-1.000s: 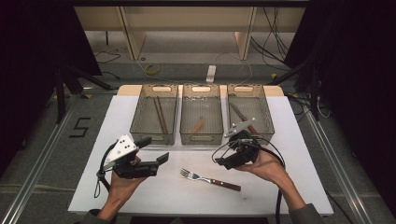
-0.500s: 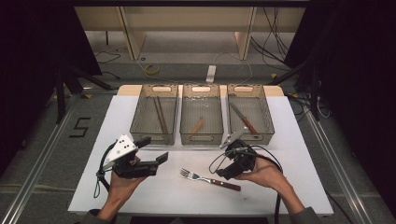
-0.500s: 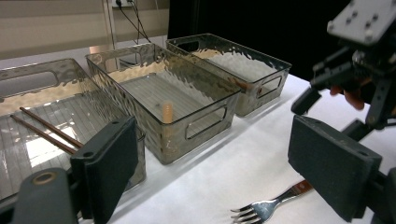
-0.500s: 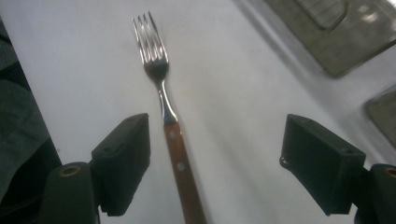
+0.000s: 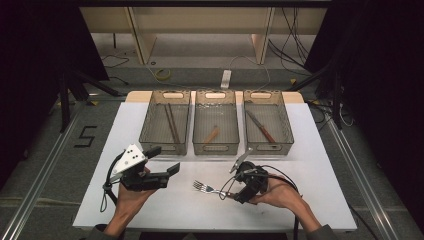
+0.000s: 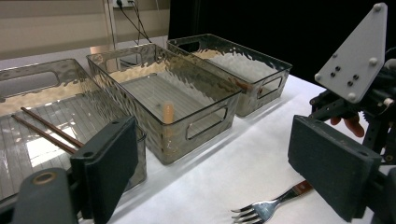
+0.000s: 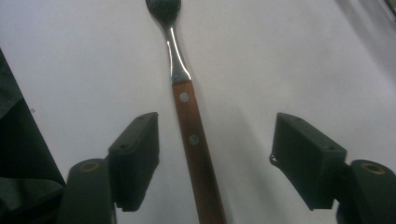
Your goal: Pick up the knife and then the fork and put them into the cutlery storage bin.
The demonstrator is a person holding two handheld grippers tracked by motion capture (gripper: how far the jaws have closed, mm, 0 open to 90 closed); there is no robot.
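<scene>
The high view looks forward and down from above the near edge of the white table (image 5: 150, 210). The left gripper view sits low, facing far across three bins (image 6: 187, 107). The right gripper view looks closely down on the fork (image 7: 194, 140), which also lies in the other two views.
</scene>
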